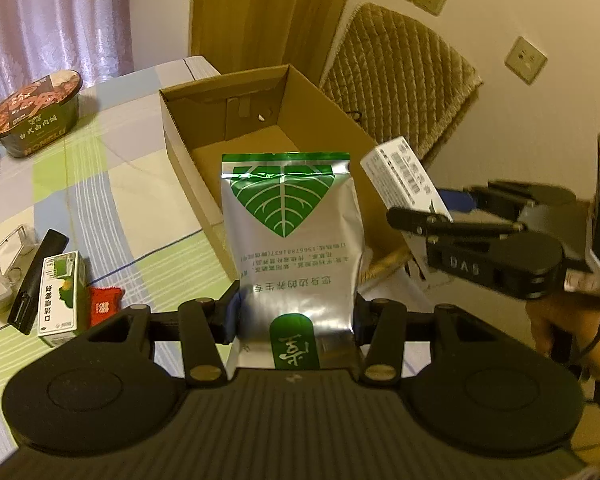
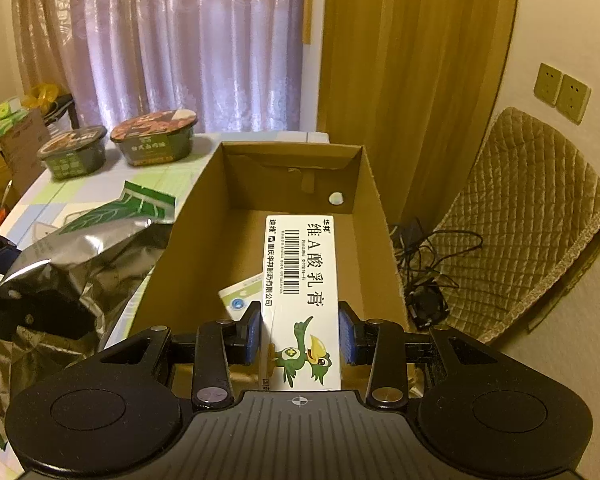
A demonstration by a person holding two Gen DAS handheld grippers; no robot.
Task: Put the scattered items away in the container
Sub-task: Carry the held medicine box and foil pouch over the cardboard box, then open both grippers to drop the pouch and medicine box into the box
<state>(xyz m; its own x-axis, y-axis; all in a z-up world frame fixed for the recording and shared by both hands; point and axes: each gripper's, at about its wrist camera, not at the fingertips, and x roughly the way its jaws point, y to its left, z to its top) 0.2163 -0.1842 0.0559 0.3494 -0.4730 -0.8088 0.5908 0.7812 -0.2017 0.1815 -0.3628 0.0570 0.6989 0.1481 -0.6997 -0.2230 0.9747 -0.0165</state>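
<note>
Far left on the checked tablecloth (image 1: pixel 112 184): a noodle bowl (image 1: pixel 36 114), a black bar-shaped object (image 1: pixel 36 280), a small green carton (image 1: pixel 60 294), a red sachet (image 1: pixel 105 305). All well apart from the cardboard box (image 1: pixel 188 152).

Left gripper (image 1: pixel 296 322): tongs clamped on the lower end of a silver pouch (image 1: pixel 294 236) with a green leaf print, held upright in the air just short of the box's near edge. Foil looks soft, slick and crinkly, probably light; the flat sealed end is likely the surest hold.

Right gripper (image 2: pixel 299 338): blue pads (image 2: pixel 253 338) pressed on both long sides of a white ointment box (image 2: pixel 302 280), held over the open box, pointing inward. Stiff, light carton; a side grip suits it, though a hard squeeze could dent it. One small packet (image 2: pixel 240 302) already lies inside.

A hand (image 1: pixel 556 328) grips the right tool's handle, level with the box rim.
</note>
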